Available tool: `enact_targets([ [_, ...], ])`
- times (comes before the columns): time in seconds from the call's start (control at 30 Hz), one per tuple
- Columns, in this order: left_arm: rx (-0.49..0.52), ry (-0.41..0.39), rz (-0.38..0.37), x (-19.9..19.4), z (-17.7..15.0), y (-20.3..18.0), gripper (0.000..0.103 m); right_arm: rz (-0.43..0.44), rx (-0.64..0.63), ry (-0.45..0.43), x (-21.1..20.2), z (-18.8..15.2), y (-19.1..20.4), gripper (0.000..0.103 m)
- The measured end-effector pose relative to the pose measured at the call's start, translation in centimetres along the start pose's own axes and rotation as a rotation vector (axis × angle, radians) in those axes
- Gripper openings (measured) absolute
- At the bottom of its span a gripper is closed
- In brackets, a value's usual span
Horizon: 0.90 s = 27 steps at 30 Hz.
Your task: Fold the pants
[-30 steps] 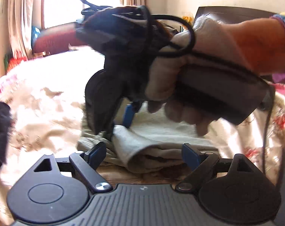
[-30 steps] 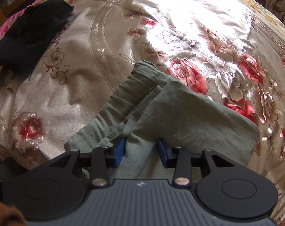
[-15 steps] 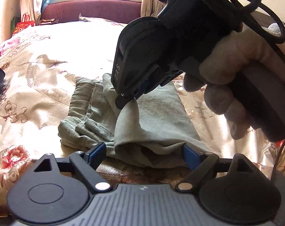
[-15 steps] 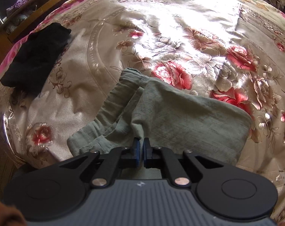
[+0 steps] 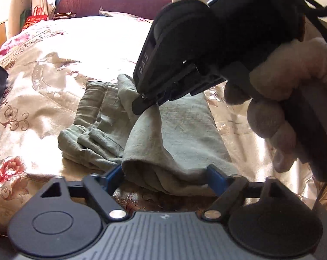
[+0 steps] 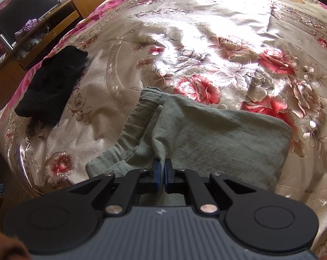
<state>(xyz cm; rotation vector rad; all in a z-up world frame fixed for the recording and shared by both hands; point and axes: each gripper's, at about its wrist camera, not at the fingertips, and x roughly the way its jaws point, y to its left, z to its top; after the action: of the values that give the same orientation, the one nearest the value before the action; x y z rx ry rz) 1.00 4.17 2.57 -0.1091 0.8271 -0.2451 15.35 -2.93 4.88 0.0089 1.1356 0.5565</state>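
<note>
The grey-green pants [image 5: 180,130] lie folded in a thick bundle on the floral bedspread [image 5: 44,69]; they also show in the right wrist view [image 6: 217,134]. My right gripper [image 6: 162,171] is shut on a pinch of the top layer and lifts it into a ridge. In the left wrist view the right gripper [image 5: 148,104] hangs over the bundle in a gloved hand. My left gripper [image 5: 166,176] is open, its blue pads on either side of the bundle's near folded edge.
A folded black garment [image 6: 53,86] lies on the bed to the left of the pants. A wooden desk [image 6: 55,21] stands beyond the bed's left edge. A maroon sofa [image 5: 113,2] stands under the window at the far end.
My right gripper closed on the pants' top layer and raised it a little. My left gripper stayed open at the near edge.
</note>
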Motion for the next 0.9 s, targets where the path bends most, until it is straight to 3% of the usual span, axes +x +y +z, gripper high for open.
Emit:
enact_targets([
  [0.03, 0.022, 0.006, 0.006, 0.3, 0.0, -0.2, 0.05, 0.006, 0.004, -0.001, 0.0, 0.0, -0.1, 0.004],
  [0.13, 0.033, -0.019, -0.022, 0.6, 0.5, 0.2, 0.029, 0.019, 0.015, -0.008, -0.1, -0.1, -0.4, 0.004],
  [0.2, 0.005, -0.039, -0.049, 0.5, 1.1, 1.0, 0.028, 0.039, 0.041, -0.013, -0.1, 0.1, -0.8, 0.004],
  [0.53, -0.136, -0.159, -0.022, -2.2, 2.2, 6.3, 0.027, 0.103, 0.059, -0.111, -1.0, 3.3, 1.3, 0.004],
  [0.63, -0.19, -0.146, 0.003, -1.6, 2.0, 8.3, 0.027, 0.104, 0.032, -0.089, 0.9, 4.0, 3.0, 0.004],
  [0.9, -0.277, -0.153, -0.038, -1.7, 1.5, 12.3, 0.027, 0.12, 0.021, -0.069, 4.1, 4.6, 5.5, 0.004],
])
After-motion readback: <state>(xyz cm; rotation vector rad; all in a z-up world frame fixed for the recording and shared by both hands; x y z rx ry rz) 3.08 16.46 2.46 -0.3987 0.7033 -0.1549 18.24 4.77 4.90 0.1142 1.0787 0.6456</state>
